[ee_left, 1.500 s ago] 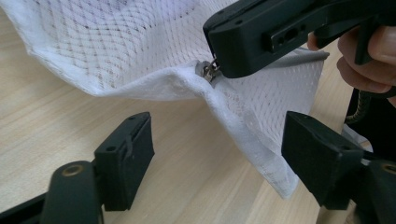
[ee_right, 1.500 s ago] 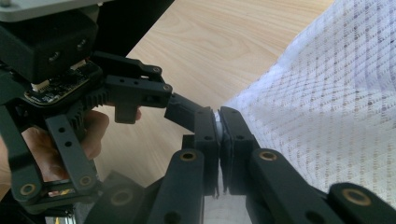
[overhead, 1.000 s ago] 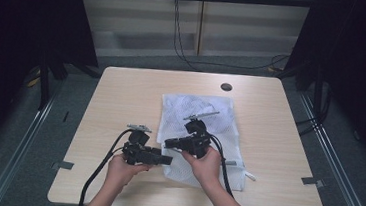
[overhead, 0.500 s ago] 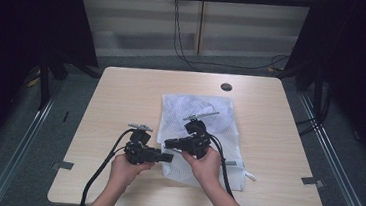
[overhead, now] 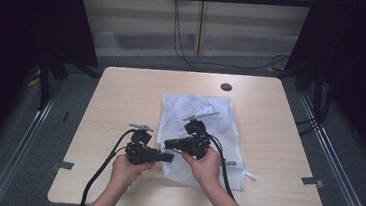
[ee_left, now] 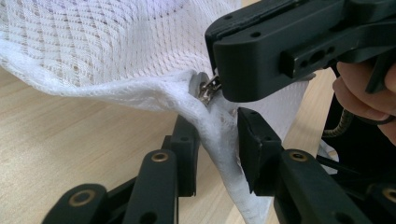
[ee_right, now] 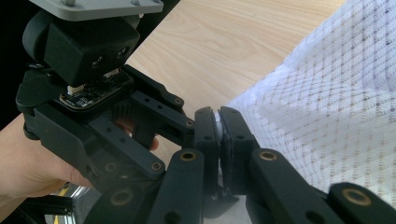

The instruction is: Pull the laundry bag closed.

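r gripper (ee_right: 218, 140) clamps mesh bag (overhead: 205, 116) zip pull; l gripper (ee_left: 217, 144) closing on bag edge.

- Your left gripper (overhead: 168, 157) sits at the near-left edge of the white mesh bag (overhead: 197, 115).
- Your right gripper (overhead: 168, 144) meets it there.
- The bag lies flat on the wooden table (overhead: 121, 92).

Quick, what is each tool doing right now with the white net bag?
Left tool: jaws have just been closing around the mesh bag's edge; pads not clearly pressing yet.
Right tool: shut on the bag's zipper pull.
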The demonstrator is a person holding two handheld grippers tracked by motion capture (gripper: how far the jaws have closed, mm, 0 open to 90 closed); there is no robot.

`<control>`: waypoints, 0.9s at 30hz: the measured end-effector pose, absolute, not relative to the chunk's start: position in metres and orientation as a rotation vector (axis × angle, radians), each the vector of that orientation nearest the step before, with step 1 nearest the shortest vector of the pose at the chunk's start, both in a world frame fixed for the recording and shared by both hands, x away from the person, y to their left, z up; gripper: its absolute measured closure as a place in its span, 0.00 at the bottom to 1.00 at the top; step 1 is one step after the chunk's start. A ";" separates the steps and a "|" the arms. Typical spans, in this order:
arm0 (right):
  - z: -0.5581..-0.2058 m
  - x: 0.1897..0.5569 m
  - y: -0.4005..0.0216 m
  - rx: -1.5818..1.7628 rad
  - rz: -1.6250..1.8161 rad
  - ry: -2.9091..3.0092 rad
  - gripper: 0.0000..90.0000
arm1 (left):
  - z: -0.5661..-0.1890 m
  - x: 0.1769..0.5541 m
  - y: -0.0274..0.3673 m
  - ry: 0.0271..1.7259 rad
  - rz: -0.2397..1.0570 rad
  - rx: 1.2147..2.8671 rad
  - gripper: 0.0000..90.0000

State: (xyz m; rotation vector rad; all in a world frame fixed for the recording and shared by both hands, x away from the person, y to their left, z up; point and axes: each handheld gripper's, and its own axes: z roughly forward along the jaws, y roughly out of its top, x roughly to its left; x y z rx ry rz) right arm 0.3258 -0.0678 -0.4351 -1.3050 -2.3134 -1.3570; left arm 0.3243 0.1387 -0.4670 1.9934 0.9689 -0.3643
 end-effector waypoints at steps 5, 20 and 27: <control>-0.435 0.325 -0.069 -1.303 -1.361 -2.313 0.96 | -0.467 0.324 0.138 0.965 -0.363 1.994 0.85; -0.436 0.324 -0.070 -1.300 -1.362 -2.299 0.96 | -0.464 0.324 0.139 0.974 -0.351 1.985 0.98; -0.436 0.325 -0.075 -1.312 -1.337 -2.311 0.96 | -0.464 0.324 0.139 0.974 -0.355 1.985 0.98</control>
